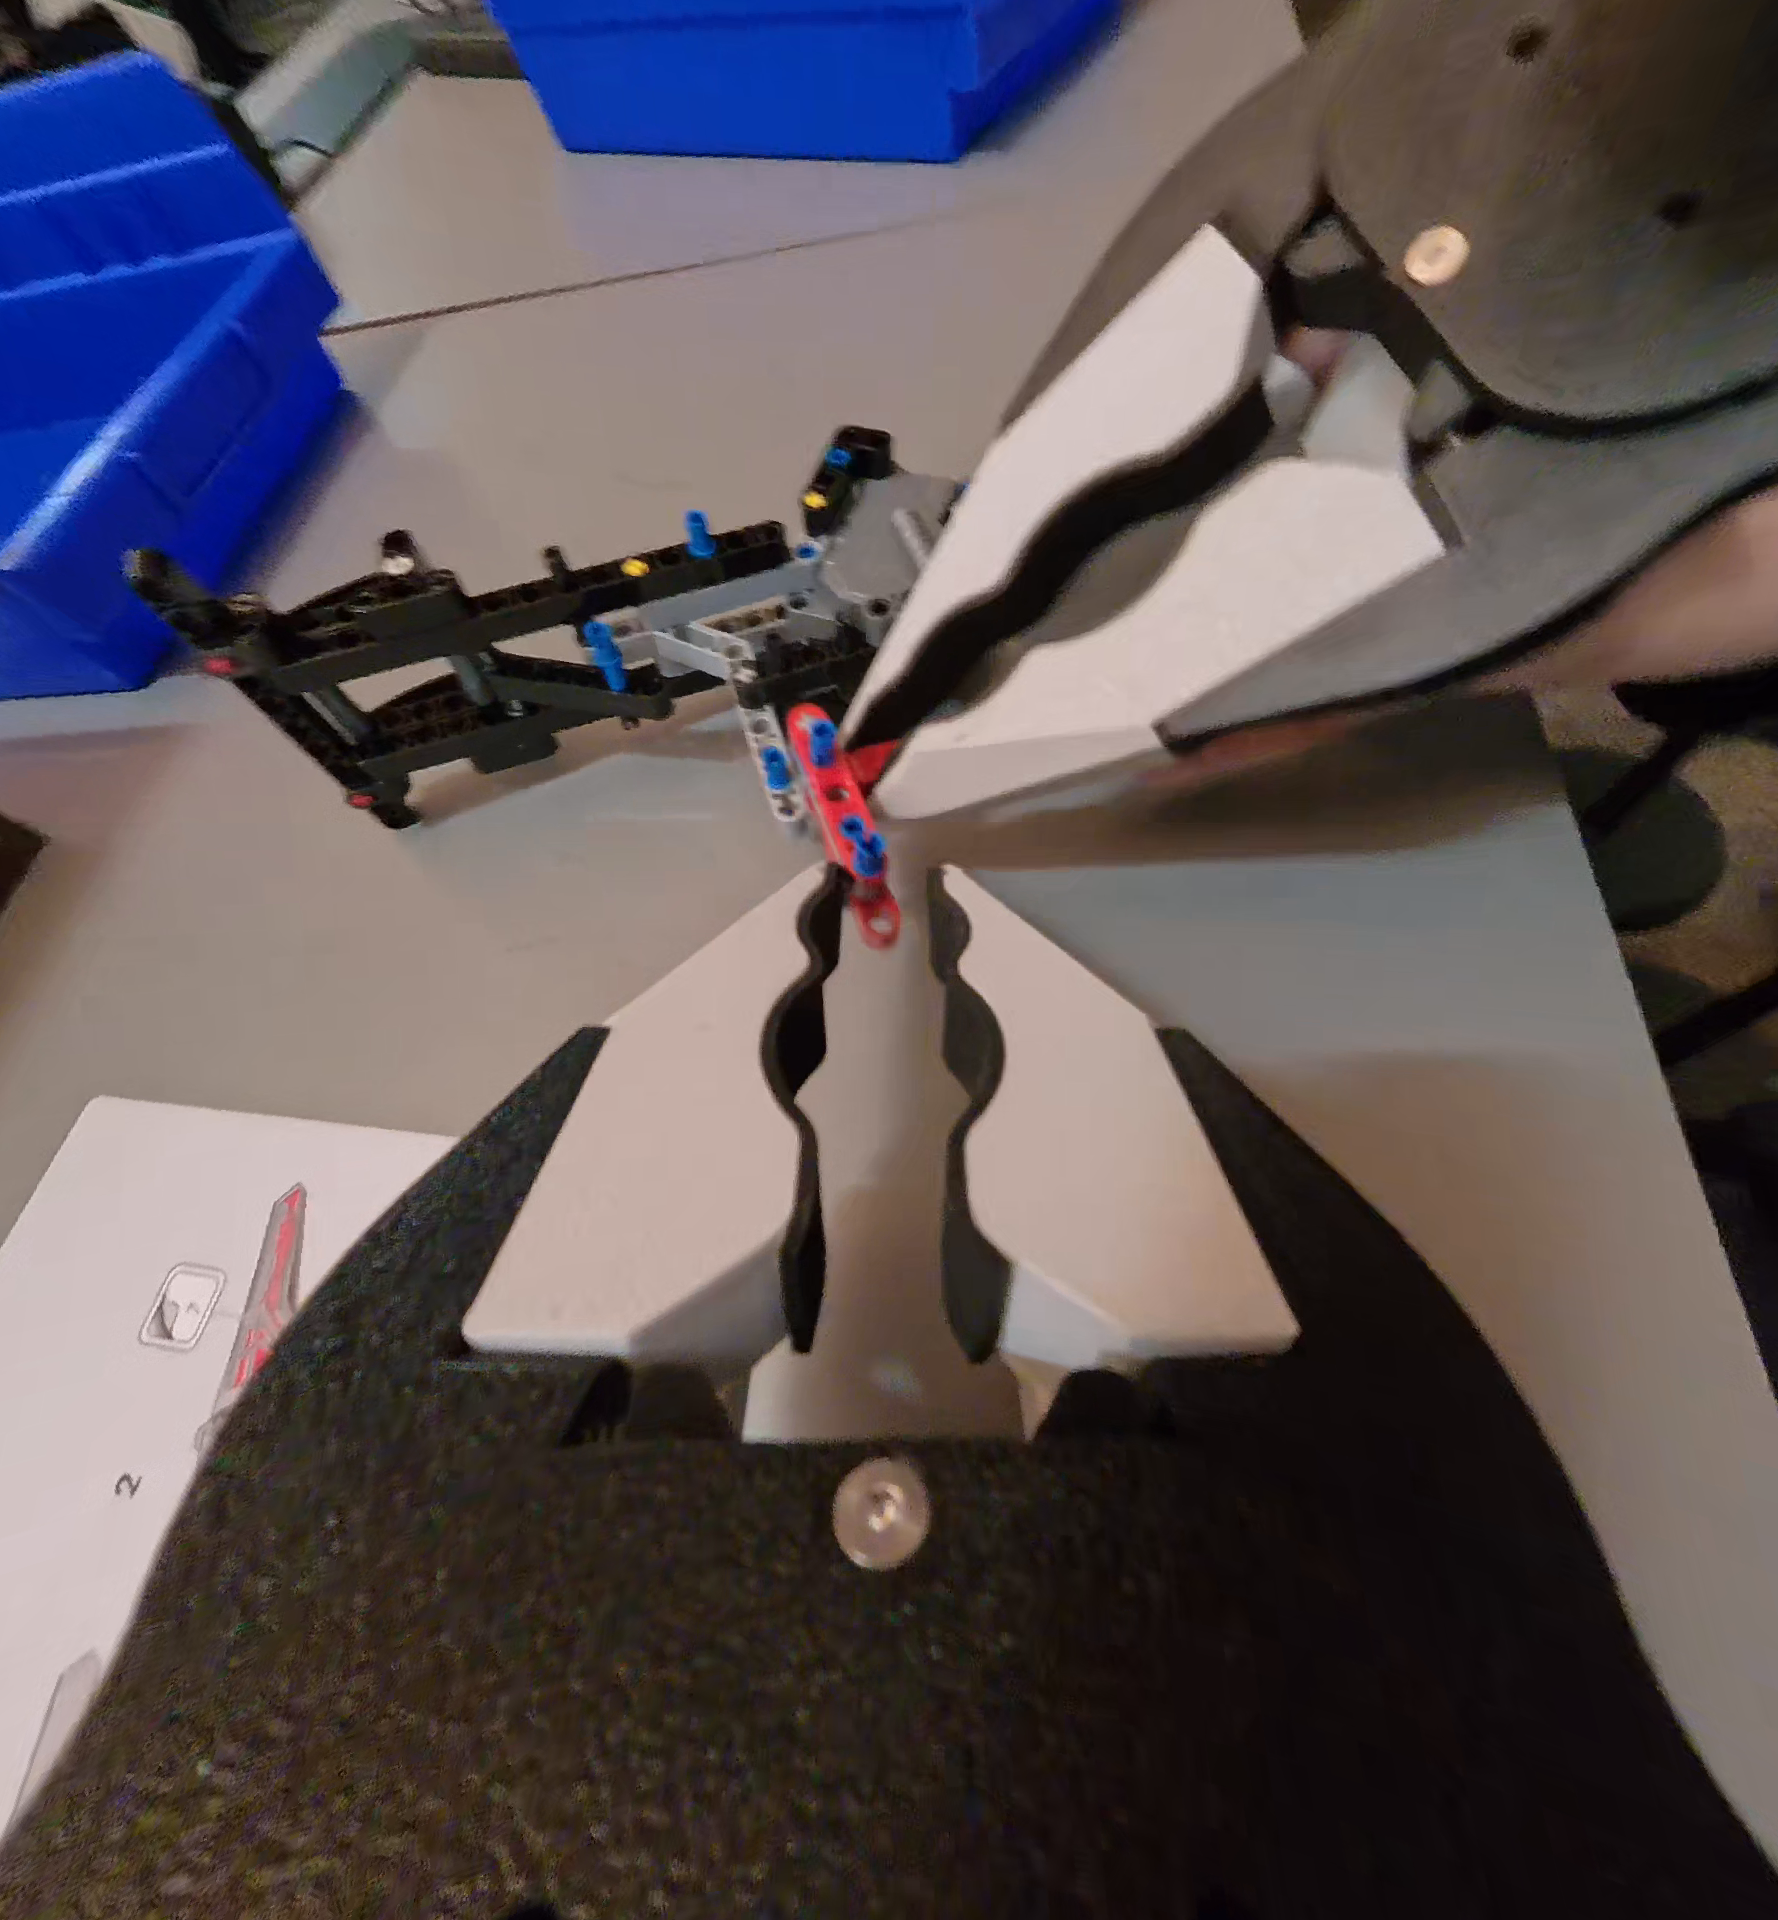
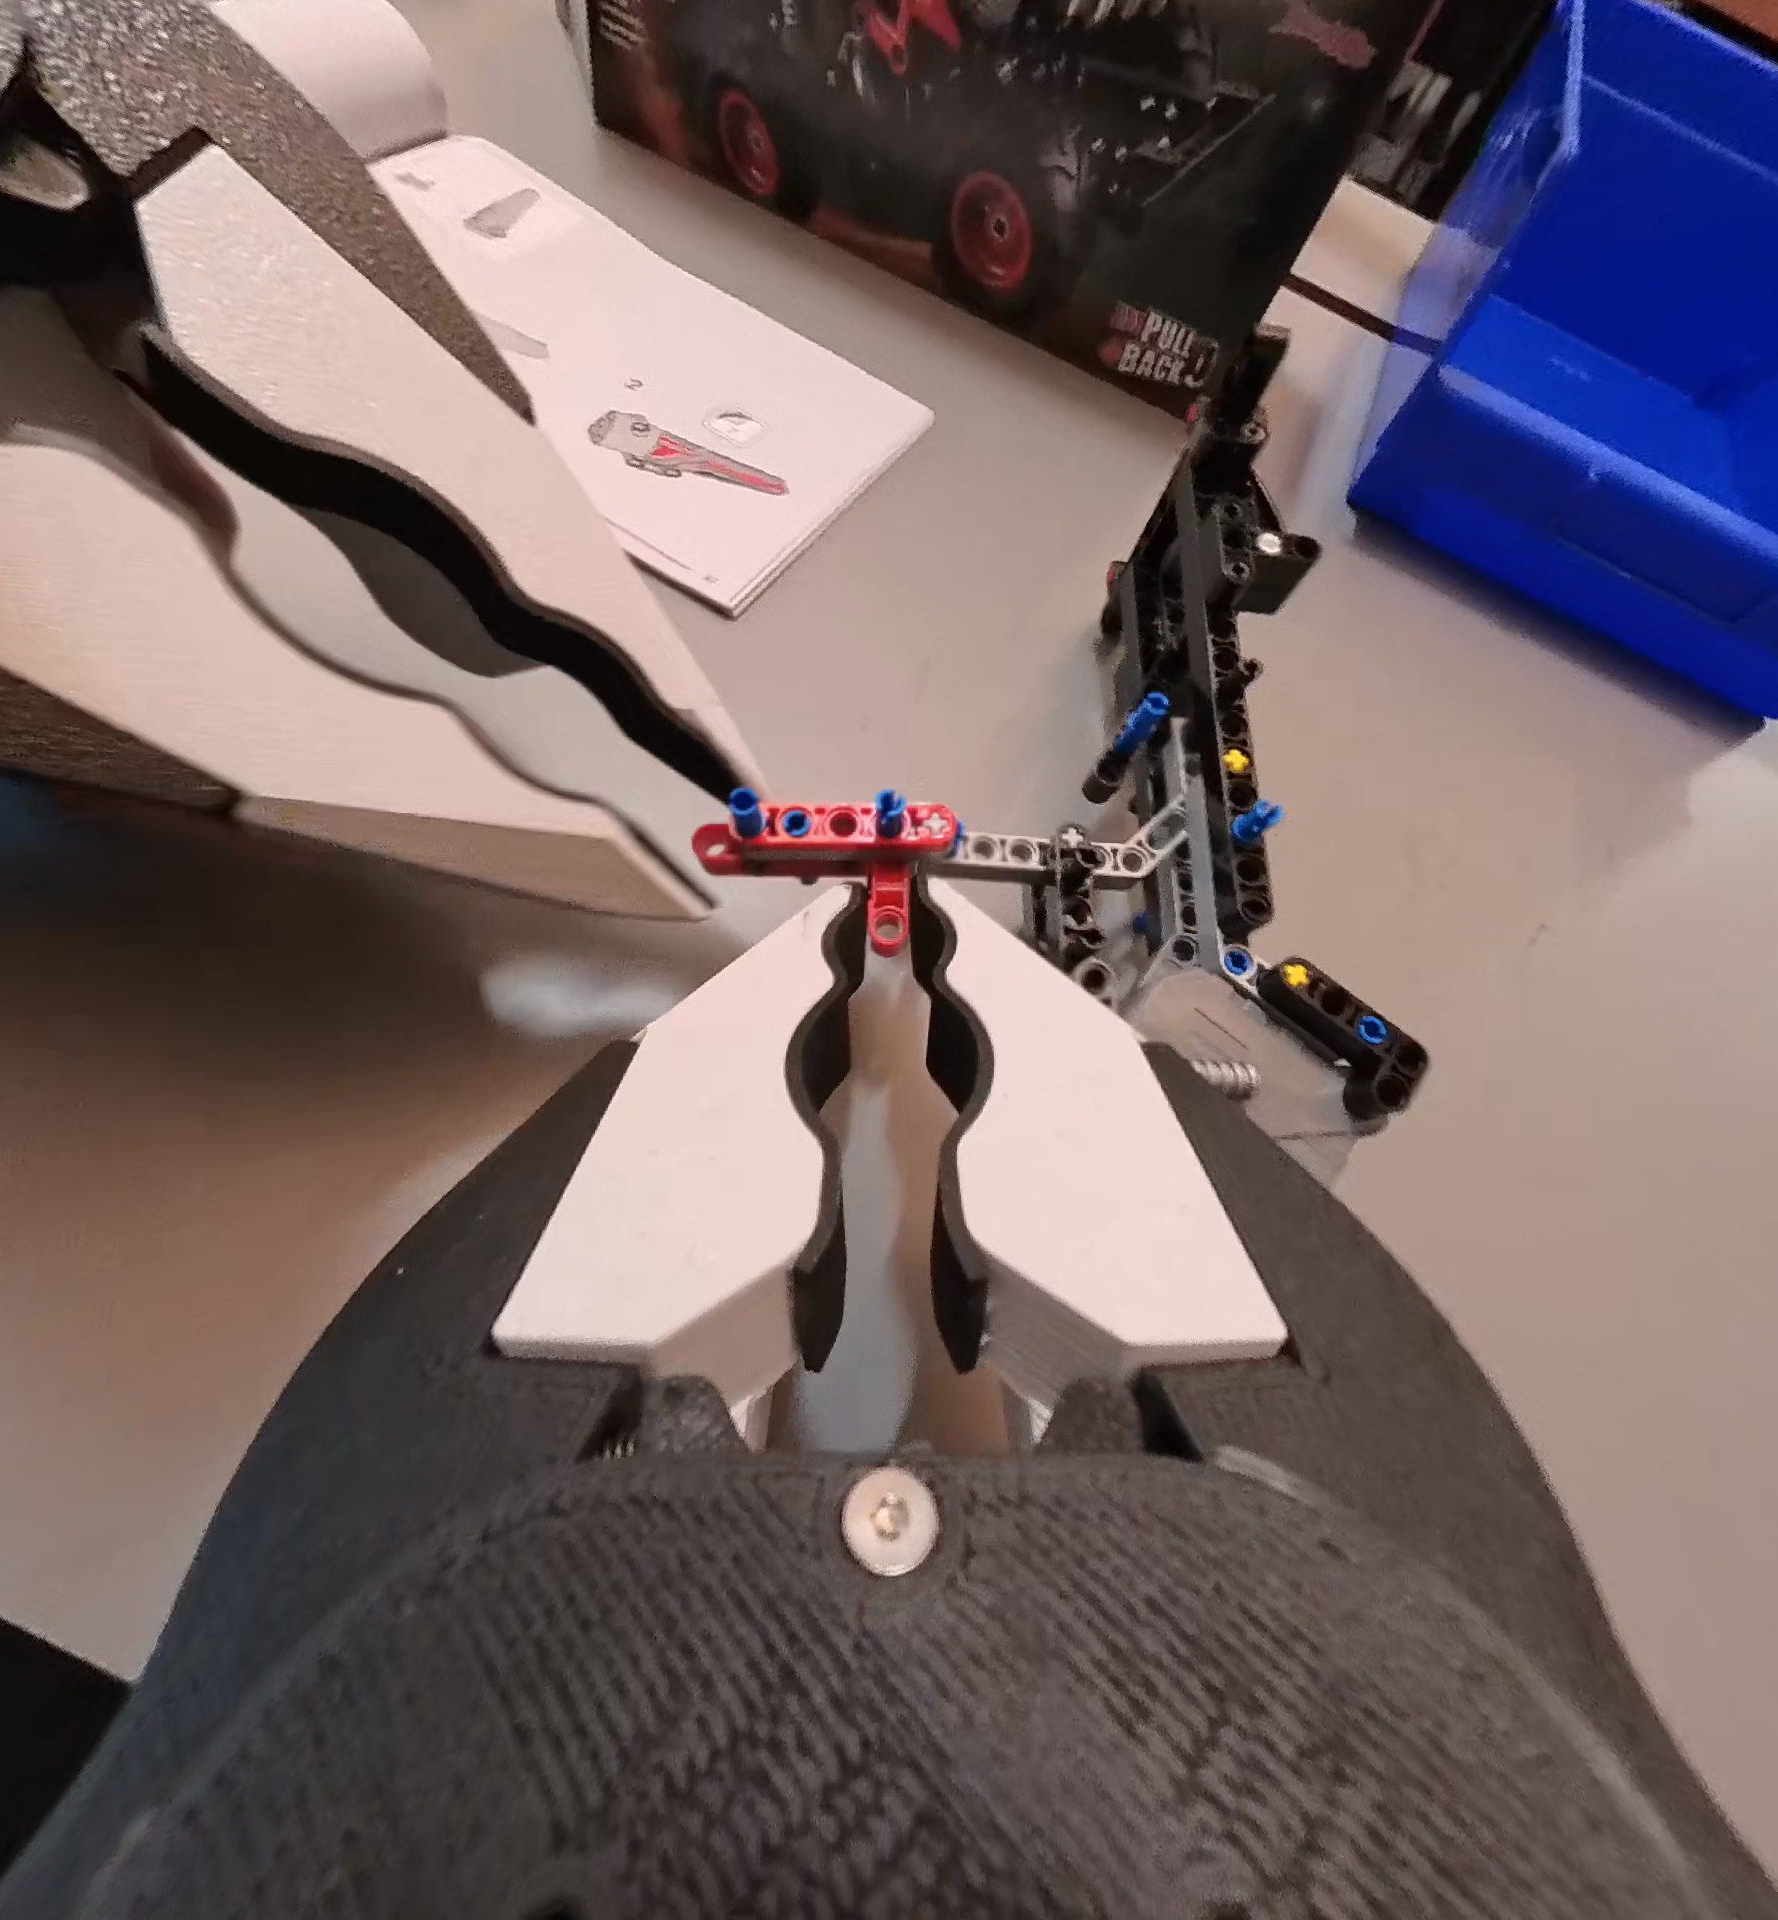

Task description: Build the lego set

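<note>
A black and grey lego chassis [image 1: 511,634] lies on the grey table; it also shows in the right wrist view [image 2: 1197,727]. A red beam with blue pins [image 2: 833,826] meets the end of a light grey beam sticking out of the chassis. My left gripper [image 1: 885,883] is shut on the free end of the red beam [image 1: 833,790]; it enters the right wrist view from the upper left [image 2: 745,795]. My right gripper [image 2: 883,899] is shut on a short red stem piece [image 2: 890,914] hanging at the beam's middle. It comes in from the upper right in the left wrist view [image 1: 854,740].
Blue bins [image 1: 116,364] [image 1: 791,73] stand behind the chassis, and one [image 2: 1633,364] lies close beside it. An open instruction booklet [image 2: 719,416] lies under my left gripper. The dark set box [image 2: 968,156] stands beyond it. A hand [image 1: 1716,582] holds the right gripper. My two grippers' fingertips are within a few centimetres of each other.
</note>
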`<action>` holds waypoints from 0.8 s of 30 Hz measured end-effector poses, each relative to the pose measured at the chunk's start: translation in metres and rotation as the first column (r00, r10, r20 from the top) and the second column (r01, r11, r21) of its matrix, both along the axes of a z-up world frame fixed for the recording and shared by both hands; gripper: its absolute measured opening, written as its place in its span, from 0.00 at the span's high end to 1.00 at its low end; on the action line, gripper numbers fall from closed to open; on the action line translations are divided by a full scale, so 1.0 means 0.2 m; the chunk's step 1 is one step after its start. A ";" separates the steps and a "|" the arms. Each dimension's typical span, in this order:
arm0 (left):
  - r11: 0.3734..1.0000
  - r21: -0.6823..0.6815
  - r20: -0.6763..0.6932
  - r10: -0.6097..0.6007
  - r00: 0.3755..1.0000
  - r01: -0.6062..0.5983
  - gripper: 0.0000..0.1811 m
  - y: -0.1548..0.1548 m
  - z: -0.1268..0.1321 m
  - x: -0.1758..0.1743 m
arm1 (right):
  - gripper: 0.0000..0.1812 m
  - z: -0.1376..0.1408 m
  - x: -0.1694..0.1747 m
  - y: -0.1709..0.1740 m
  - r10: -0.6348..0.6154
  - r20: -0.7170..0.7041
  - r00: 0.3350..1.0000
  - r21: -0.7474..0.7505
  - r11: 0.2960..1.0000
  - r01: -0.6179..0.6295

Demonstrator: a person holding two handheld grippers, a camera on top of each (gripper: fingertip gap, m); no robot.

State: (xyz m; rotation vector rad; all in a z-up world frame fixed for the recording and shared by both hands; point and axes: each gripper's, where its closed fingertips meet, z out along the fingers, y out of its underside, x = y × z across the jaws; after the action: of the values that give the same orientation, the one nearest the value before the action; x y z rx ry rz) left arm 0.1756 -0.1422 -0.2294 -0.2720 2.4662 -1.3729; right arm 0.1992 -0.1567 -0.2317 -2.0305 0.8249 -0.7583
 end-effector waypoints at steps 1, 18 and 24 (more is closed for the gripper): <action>0.999 0.003 -0.019 -0.034 0.999 0.034 0.90 0.01 0.00 -0.01 | 0.97 0.01 0.00 -0.02 -0.013 0.006 1.000 0.003 1.000 0.013; 0.977 0.130 0.250 -0.196 0.948 0.167 0.92 -0.05 -0.05 0.18 | 0.97 0.01 0.00 -0.02 0.052 -0.103 0.993 0.137 0.990 -0.037; 0.968 0.196 0.298 -0.211 0.931 0.157 0.90 -0.08 -0.09 0.17 | 0.97 0.07 -0.03 -0.06 0.114 -0.091 0.989 0.223 0.971 -0.091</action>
State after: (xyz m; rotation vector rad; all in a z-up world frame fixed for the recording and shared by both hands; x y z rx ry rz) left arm 0.2088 -0.1584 -0.2468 0.2115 2.3590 -1.1572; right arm 0.1932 -0.1694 -0.2179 -1.9100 0.8169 -0.4855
